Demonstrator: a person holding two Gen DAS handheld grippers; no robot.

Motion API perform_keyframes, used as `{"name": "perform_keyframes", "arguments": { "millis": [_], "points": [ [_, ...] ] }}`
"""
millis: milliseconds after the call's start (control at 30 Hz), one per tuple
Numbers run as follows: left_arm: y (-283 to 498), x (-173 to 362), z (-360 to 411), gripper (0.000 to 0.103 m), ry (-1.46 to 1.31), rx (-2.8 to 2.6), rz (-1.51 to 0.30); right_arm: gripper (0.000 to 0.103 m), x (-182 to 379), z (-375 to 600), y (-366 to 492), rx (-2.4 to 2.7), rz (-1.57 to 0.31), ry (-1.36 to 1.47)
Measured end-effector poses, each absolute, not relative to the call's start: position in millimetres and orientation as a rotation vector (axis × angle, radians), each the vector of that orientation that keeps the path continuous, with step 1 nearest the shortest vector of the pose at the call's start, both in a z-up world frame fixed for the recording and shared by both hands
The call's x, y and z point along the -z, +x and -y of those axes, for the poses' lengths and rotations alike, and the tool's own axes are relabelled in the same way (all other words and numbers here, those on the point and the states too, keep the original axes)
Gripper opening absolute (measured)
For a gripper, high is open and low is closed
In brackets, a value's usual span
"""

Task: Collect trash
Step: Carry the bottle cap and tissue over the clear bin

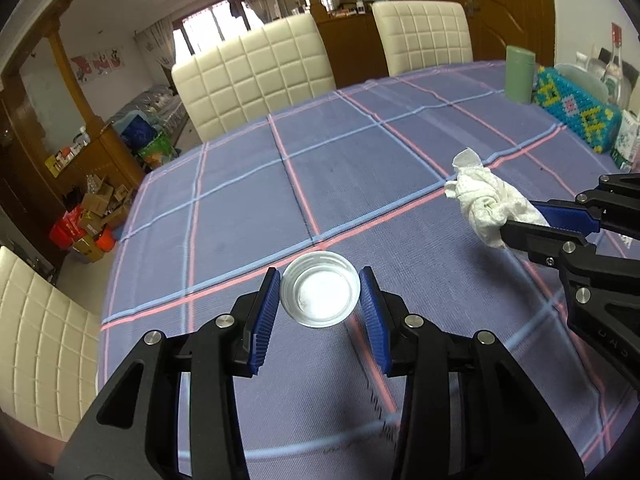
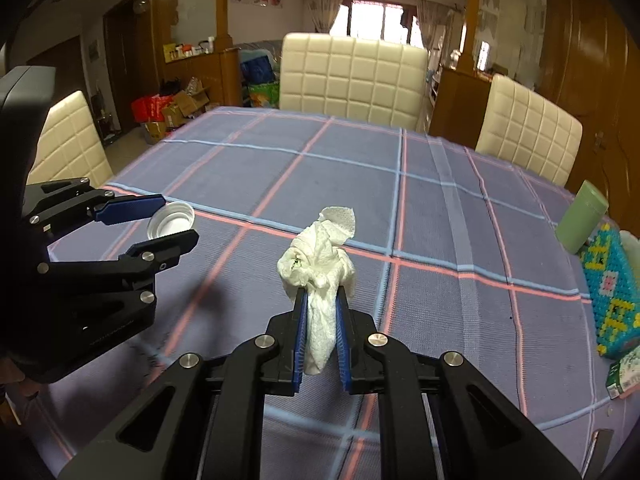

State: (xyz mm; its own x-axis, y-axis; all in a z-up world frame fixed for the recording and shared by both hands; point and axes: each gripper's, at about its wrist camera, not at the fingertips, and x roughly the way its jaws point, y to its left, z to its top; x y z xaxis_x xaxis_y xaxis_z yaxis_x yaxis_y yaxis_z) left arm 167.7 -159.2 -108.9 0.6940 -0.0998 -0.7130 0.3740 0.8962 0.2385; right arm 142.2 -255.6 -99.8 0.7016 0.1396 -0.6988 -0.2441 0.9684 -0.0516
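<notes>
Left gripper (image 1: pixel 319 295): pads clamp the white cap (image 1: pixel 319 294), lower centre of its frame, seemingly lifted off the cloth (image 1: pixel 360 168).
Right gripper (image 2: pixel 322 300): fingers pinch a crumpled tissue (image 2: pixel 320 272), centre of its frame.
Right edge: green canister (image 2: pixel 582 218).

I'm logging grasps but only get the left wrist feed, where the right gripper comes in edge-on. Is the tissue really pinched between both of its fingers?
Observer: Yes. The right wrist view shows the crumpled tissue clamped between both blue pads of the right gripper, its tail hanging down between them.
Operator: Is my cap off the table?
Observer: From that side, the white cap sits tilted between the fingers of the left gripper, open side up; I can't tell whether it clears the cloth.
Operator: Any bin nearby?
Observer: None appears in either view.
</notes>
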Motion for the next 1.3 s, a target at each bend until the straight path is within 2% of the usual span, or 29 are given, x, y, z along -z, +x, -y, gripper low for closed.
{"name": "perform_keyframes", "arguments": {
  "millis": [833,1300],
  "points": [
    [100,75,83,0.042,0.335,0.180,-0.679,0.013,67,186,93,-0.309,-0.704,-0.265],
    [85,70,-1,0.042,0.257,0.072,-0.662,0.013,65,106,95,-0.439,-0.701,-0.351]
  ]
}}
